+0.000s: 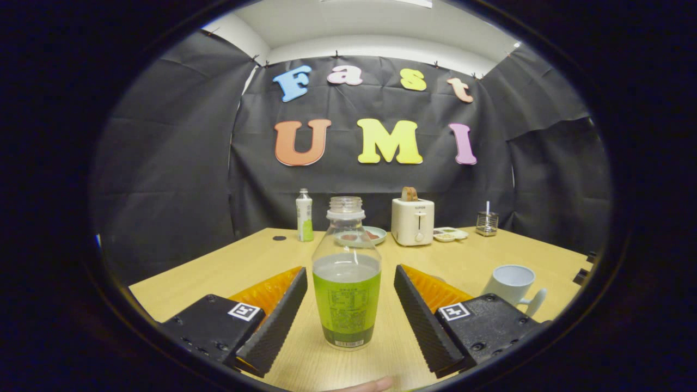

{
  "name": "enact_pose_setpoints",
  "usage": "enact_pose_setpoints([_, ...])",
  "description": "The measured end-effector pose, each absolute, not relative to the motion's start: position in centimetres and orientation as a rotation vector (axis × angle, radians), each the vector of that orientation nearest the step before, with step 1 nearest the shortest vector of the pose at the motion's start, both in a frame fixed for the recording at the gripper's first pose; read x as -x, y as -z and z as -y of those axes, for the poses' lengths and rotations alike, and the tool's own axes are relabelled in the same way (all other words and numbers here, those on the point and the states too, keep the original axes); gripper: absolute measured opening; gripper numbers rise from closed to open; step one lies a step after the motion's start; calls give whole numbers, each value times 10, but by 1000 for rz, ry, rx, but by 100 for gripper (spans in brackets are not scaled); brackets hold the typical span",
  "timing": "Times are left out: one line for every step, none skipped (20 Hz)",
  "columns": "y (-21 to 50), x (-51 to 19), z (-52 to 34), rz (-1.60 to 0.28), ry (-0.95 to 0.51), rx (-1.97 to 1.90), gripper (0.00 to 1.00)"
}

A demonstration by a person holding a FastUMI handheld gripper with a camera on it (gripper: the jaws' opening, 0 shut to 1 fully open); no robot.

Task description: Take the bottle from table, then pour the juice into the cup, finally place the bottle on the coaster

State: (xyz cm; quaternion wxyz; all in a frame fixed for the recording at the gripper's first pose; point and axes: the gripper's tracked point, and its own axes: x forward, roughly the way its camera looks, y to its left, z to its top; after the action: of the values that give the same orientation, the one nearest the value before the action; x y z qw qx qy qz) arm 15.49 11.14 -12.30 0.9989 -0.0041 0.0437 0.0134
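The bottle [347, 283] is stood upright on the table [245, 261], uncapped, dead centre between the fingers. The gripper [348, 310] is spread wide, nothing held, gaps left both sides. The cup [512, 286] is parked off right.

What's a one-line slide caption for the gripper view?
Open gripper straddles an uncapped juice bottle standing on the table, fingers not touching; white cup beside them.
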Motion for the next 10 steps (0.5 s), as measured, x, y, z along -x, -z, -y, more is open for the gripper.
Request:
enact_pose_setpoints([124, -159, -110, -90, -14, 2, 100])
enact_pose_setpoints([124, -162, -112, -89, -13, -7, 100])
enact_pose_setpoints([123, -165, -114, -86, -13, -11, 100])
enact_pose_setpoints([123, -168, -113, -80, -5, -13, 100])
enact_pose_setpoints([125, -171, -114, -84, -2, -15, 100])
enact_pose_setpoints([127, -174, -116, -92, -10, -19, 100])
enact_pose_setpoints([130, -176, -120, -107, -16, -21, 100])
enact_pose_setpoints([130, -176, -118, -106, -6, -14, 99])
enact_pose_setpoints([128, -181, -116, -100, 5, -4, 94])
enact_pose_setpoints([130, -177, -113, -110, 15, 1, 90])
